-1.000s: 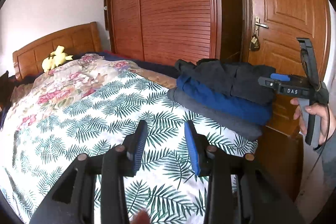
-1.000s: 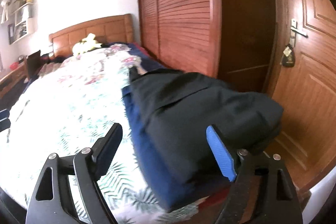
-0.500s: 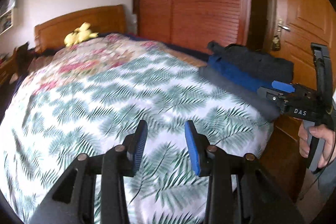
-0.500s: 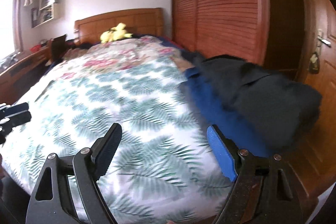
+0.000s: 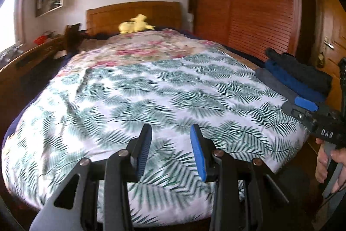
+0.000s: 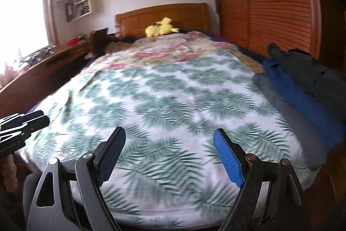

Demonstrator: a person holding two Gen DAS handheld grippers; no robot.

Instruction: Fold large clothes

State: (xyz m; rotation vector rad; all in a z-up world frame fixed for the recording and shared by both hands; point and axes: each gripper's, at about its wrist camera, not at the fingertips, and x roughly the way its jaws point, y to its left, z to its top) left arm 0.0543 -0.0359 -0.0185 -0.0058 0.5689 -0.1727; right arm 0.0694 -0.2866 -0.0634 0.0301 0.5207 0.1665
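**A:** Since a second ago both views have swung off the stack of folded clothes (image 6: 302, 88) toward the middle of the bed. The stack filled the right wrist view then; now it sits at the right edge.

**B:** Where exactly?

**A:** On the right-hand edge of the bedspread (image 5: 151, 90), near the foot corner, next to the louvred wardrobe (image 5: 259, 3). Three layers: grey at the bottom, blue, dark on top. Long axis runs along the bed's side, foot to headboard (image 5: 134, 12). My guess is it's parked there to keep the middle free as a folding surface.

**B:** Grippers?

**A:** Both empty. Left gripper (image 5: 170, 148) has a narrow gap between its jaws, nothing in it. Right gripper (image 6: 169, 155) is spread wide, also nothing. Both hang over the foot of the bed, angled down at the leaf print.

**B:** Next garment?

**A:** No unfolded garment in either view. Only a yellow plush toy (image 6: 161, 30) by the headboard.
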